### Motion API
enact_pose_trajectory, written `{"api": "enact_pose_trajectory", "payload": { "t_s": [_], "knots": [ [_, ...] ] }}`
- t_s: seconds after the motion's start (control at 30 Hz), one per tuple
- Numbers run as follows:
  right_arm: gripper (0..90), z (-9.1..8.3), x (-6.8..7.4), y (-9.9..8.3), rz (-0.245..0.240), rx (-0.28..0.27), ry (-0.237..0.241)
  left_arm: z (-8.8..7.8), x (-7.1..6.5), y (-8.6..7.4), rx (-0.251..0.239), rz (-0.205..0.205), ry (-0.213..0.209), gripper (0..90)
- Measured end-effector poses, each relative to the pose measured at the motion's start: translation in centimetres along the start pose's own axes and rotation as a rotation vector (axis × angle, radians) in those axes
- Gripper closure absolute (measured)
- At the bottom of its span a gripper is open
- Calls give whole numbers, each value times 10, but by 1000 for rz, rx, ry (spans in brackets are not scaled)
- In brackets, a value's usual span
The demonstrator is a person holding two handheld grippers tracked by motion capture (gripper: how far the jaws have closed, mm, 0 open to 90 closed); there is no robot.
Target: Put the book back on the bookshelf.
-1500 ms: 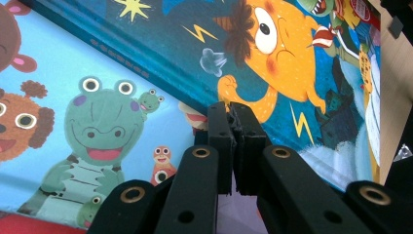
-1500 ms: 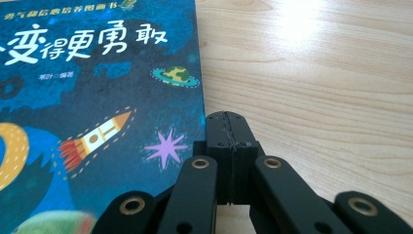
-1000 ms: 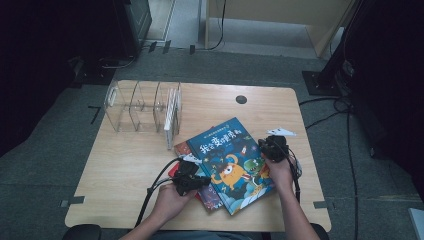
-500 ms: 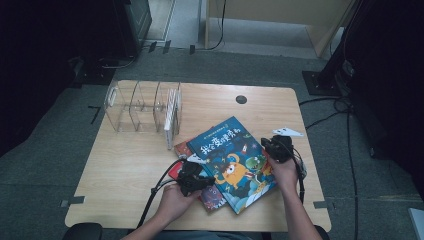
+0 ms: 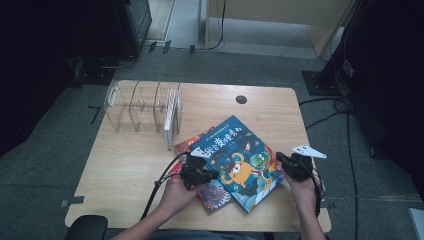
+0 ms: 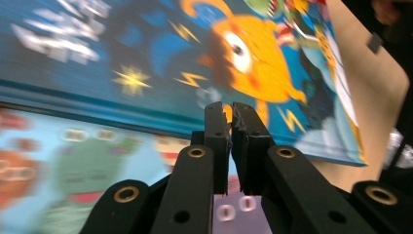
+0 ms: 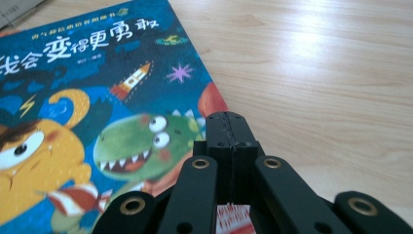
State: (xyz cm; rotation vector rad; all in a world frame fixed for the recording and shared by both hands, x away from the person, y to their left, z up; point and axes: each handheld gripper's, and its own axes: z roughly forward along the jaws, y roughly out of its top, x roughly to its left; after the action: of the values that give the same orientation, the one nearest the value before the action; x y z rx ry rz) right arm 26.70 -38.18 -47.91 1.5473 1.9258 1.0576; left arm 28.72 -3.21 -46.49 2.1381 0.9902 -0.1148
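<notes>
On a pale wooden tabletop (image 5: 125,165), a clear acrylic rack (image 5: 142,107) stands at the far left with a thin white book (image 5: 171,119) upright in its last slot. Nearer the person, the left gripper (image 5: 212,174) lies at the left edge of a blue picture book (image 5: 235,160) with an orange monster on its cover; in the left gripper view its jaws have just been opening by a narrow slit, their tips at the blue cover's edge (image 6: 146,63), and whether a page lies between them cannot be told. That book rests askew on top of a second, red-edged book (image 5: 215,194), whose pale green cover (image 6: 73,161) shows beneath it. At the right edge of the blue book, the right gripper (image 5: 281,159) rests in the person's hand, its jaws pressed together with nothing between them; in the right gripper view they lie over the cover (image 7: 97,87) beside the green dinosaur, bare wood to their right.
</notes>
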Motion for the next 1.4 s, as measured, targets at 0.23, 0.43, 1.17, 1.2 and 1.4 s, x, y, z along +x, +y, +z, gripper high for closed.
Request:
{"api": "enact_pose_trajectory", "payload": {
  "t_s": [0.23,0.43,1.17,1.2,1.4],
  "knots": [
    [896,-19,-5,-20,-15,33,-39,-22,27,9,-15,-28,47,815],
    [896,-26,-8,-30,-1,63,-47,-27,37,12,-36,-20,76,782],
    [900,-22,-20,-37,38,118,-56,-33,48,6,-55,-6,90,499],
    [900,-22,-20,-37,38,118,-56,-33,48,6,-55,-6,90,495],
    [900,-9,-27,-29,42,114,-60,-35,50,-1,-52,-15,107,462]
  ]
}}
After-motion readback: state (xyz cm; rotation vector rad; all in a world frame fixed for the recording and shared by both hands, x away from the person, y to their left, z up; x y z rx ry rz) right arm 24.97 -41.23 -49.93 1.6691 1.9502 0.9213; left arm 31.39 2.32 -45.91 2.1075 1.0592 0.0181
